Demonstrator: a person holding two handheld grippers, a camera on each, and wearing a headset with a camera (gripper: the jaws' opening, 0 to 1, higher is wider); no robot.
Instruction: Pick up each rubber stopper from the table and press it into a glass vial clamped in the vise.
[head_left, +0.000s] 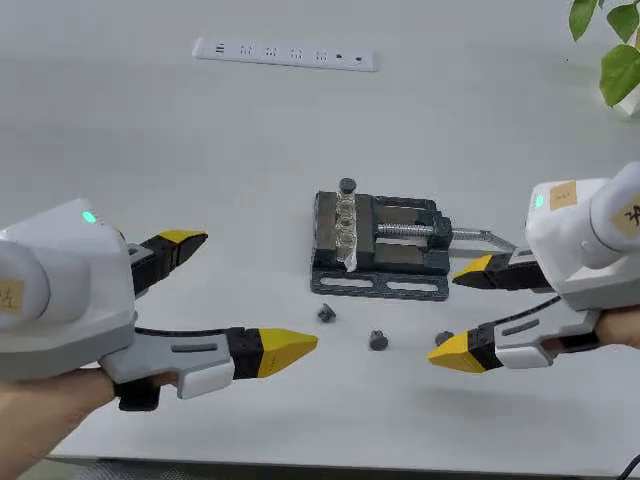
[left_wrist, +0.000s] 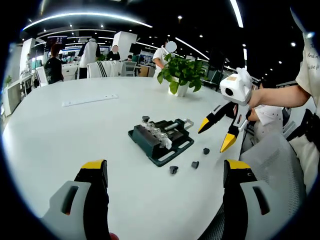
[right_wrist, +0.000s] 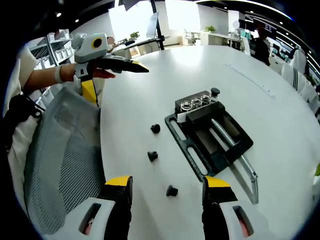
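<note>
At the near left corner of the white bench (head_left: 200, 150), the left gripper (head_left: 235, 292) is held above the surface with its yellow-tipped jaws spread wide and nothing between them. A white power strip (head_left: 285, 53) lies along the far edge, a little left of centre. At mid-bench sits the dark vise (head_left: 400, 262), its screw handle pointing right, and a short row of clear glass vials (head_left: 345, 228) stands upright, clamped between its jaws at the left end. A seated stopper (head_left: 347, 185) tops the far end of that row, while the nearer vials show open mouths. Between the vise and the near edge, three dark stoppers lie loose and apart in a rough line: the left stopper (head_left: 326, 314), the middle stopper (head_left: 377, 340) and the right stopper (head_left: 444, 339). The right gripper (head_left: 460, 312) is held at the right, jaws released and empty, its lower tip near the right stopper. A leafy plant (head_left: 612, 45) shows at the far right corner.
</note>
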